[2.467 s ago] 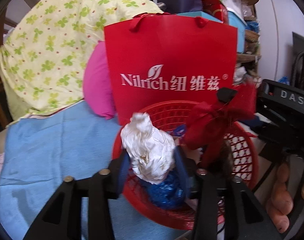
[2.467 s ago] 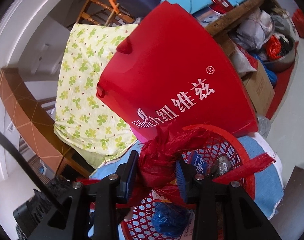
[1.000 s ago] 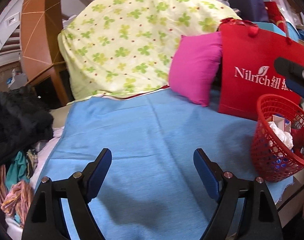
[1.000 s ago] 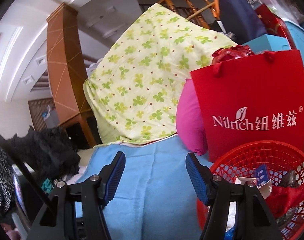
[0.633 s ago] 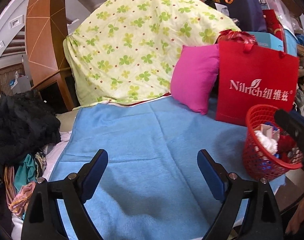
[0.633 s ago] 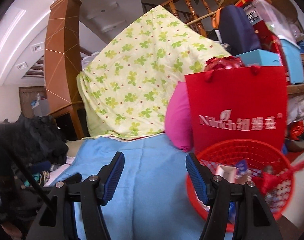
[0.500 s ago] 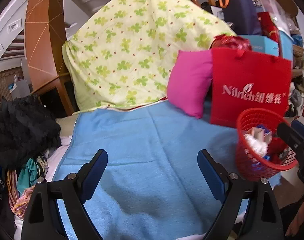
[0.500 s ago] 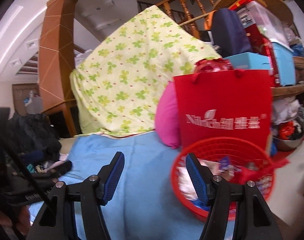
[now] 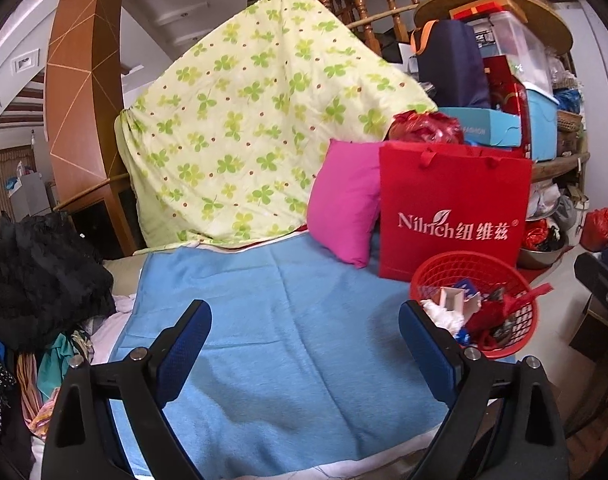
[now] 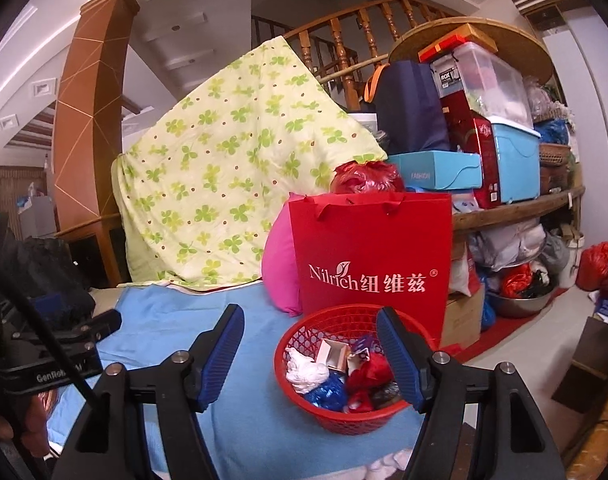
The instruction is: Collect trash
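Trash (image 10: 335, 376) in red basket (image 10: 304, 396) at near right edge of blue cloth (image 9: 288, 320). Left gripper (image 9: 304, 344) and right gripper (image 10: 309, 354) both opening, empty. Risk: basket near edge, could tip if bumped. Red bag (image 10: 371, 256), pink pillow (image 9: 343, 204) just behind; cloth otherwise bare.

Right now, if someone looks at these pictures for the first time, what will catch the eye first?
Probably the bright red gift bag with white lettering, standing upright at the far edge of the blue cloth. Directly in front of it sits a red mesh basket filled with crumpled trash. Behind both, a yellow quilt with green clovers hangs over the stair railing.
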